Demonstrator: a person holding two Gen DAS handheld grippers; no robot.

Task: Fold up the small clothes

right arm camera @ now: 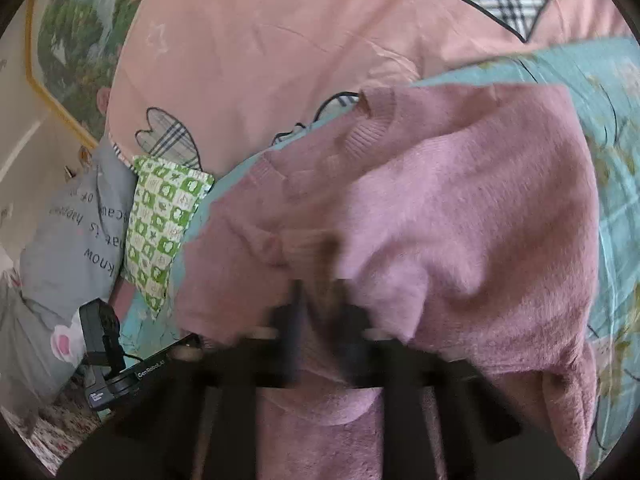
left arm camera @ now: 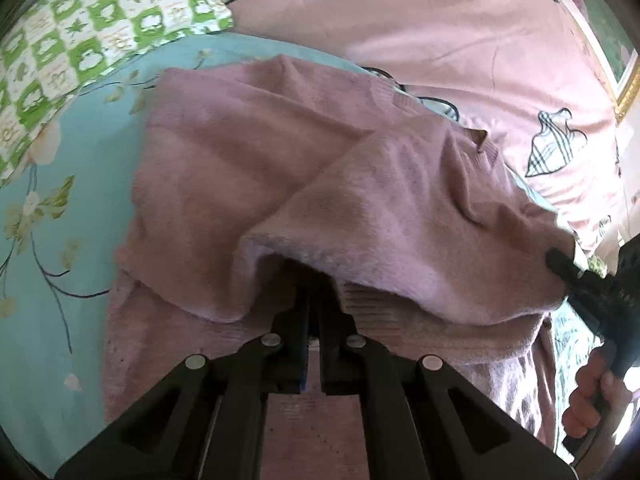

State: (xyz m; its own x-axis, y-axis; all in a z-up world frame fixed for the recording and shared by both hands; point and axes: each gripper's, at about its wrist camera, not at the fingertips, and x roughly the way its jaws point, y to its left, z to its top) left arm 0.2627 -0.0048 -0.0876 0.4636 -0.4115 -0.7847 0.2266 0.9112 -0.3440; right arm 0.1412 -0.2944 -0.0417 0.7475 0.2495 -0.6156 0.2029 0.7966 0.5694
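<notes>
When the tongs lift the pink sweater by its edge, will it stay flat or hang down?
Probably it hangs down: the pink sweater already sags in soft folds between the left tongs and the right tongs. It looks fuzzy, so it should hardly slip. On the blue floral sheet it would likely bunch up if pushed.

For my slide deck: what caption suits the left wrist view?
Left gripper shut on a pink sweater folded over a floral bedsheet.

Two close downward wrist views, shared sweater (left arm camera: 248,168)
</notes>
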